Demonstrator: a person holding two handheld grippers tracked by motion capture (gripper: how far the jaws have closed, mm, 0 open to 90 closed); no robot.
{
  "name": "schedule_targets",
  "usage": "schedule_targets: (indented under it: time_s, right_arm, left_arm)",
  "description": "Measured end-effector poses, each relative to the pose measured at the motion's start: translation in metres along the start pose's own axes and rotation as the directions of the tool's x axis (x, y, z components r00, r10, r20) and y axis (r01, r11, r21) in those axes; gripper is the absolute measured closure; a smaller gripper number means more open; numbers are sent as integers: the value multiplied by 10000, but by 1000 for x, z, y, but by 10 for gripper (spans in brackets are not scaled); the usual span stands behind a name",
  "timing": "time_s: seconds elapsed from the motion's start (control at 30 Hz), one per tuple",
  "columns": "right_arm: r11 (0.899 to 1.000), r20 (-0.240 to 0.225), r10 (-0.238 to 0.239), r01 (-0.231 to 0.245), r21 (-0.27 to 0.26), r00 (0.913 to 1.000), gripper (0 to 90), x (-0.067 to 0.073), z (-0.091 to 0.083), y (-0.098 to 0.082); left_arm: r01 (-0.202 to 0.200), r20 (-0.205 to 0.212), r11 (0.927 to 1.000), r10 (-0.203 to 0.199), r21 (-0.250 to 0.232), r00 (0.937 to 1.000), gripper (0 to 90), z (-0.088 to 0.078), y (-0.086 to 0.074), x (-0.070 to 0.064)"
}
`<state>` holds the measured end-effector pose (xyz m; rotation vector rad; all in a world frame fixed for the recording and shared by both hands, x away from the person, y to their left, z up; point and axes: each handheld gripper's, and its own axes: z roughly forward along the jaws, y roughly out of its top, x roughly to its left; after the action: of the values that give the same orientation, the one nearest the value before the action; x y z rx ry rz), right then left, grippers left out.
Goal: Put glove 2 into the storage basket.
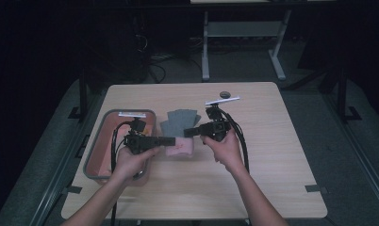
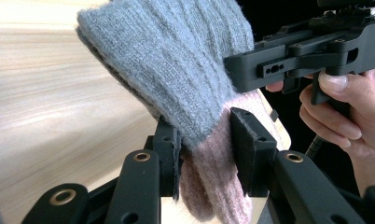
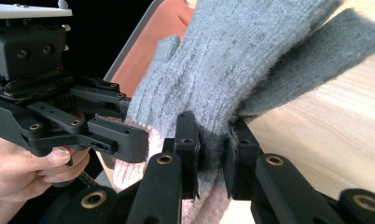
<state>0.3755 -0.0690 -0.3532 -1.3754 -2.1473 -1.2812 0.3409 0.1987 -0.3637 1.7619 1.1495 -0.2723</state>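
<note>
A grey knit glove [image 1: 180, 120] with a pink cuff [image 1: 182, 149] hangs just over the middle of the table, held between both grippers. My left gripper [image 1: 172, 140] reaches in from the left. It is shut on the glove [image 2: 176, 70] where grey meets the pink cuff [image 2: 213, 186], one black pad on each side [image 2: 204, 135]. My right gripper [image 1: 187, 133] comes from the right and is shut on the grey knit [image 3: 213, 140]. The glove [image 3: 232, 65] fans upward with its thumb at the left. A second grey layer [image 3: 316, 56] sticks out behind it.
A grey-rimmed tray [image 1: 94, 143] with an orange-pink floor lies at the table's left, under my left hand; its red floor [image 3: 153, 46] shows in the right gripper view. A small dark round thing [image 1: 224, 93] sits near the far edge. Bare wood [image 1: 272, 155] lies to the right.
</note>
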Motion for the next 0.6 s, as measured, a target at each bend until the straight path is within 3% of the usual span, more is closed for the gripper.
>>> schedule_targets:
  time_s: [0.6]
  right_arm:
    - [9997,-314,-237,238,21,9992,777,22,26,21]
  left_arm:
    - [216,-231,9990,-225,-387,9995,652,-35,4,16]
